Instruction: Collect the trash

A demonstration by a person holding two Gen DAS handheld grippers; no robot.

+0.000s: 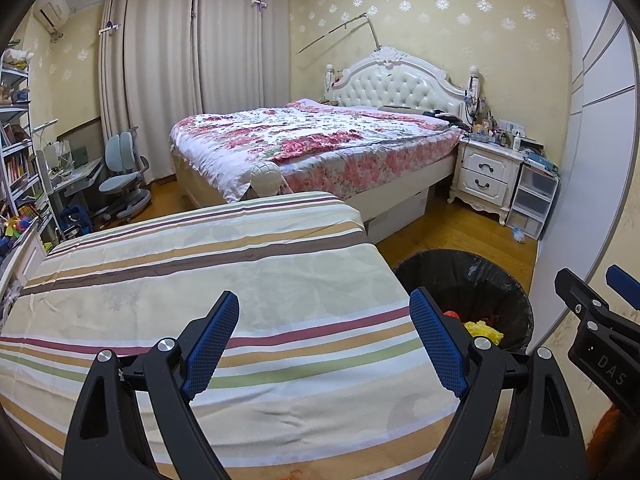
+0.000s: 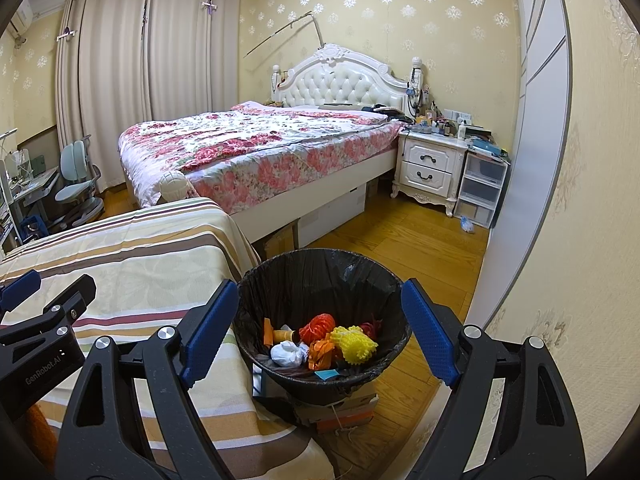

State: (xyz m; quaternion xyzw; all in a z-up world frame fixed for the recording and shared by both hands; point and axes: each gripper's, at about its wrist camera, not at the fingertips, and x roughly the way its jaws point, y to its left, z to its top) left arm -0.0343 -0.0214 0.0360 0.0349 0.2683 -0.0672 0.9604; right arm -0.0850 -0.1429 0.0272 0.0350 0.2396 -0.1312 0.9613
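Striped bedding (image 1: 224, 280) lay under the left gripper (image 1: 324, 344), whose jaws stood wide and empty. Just right of it, the right gripper (image 2: 320, 332) hung over the trash bin (image 2: 320, 276), equally wide and empty; the trash (image 2: 324, 342) sat inside, between its fingers.

Pale yellow wallpaper (image 1: 440, 40) with silver flowers fills the upper right of my view. Cream curtains (image 1: 192, 72) hang drawn at upper left, an air conditioner (image 1: 52, 10) beside them. Centre frame, a bed with a white tufted headboard (image 1: 396, 84) wears a floral quilt (image 1: 304, 136). A white nightstand (image 1: 486, 172) stands right of it, on wood floor (image 2: 400, 240). Bookshelf (image 1: 16, 152) and blue chair (image 1: 120, 176) sit far left.
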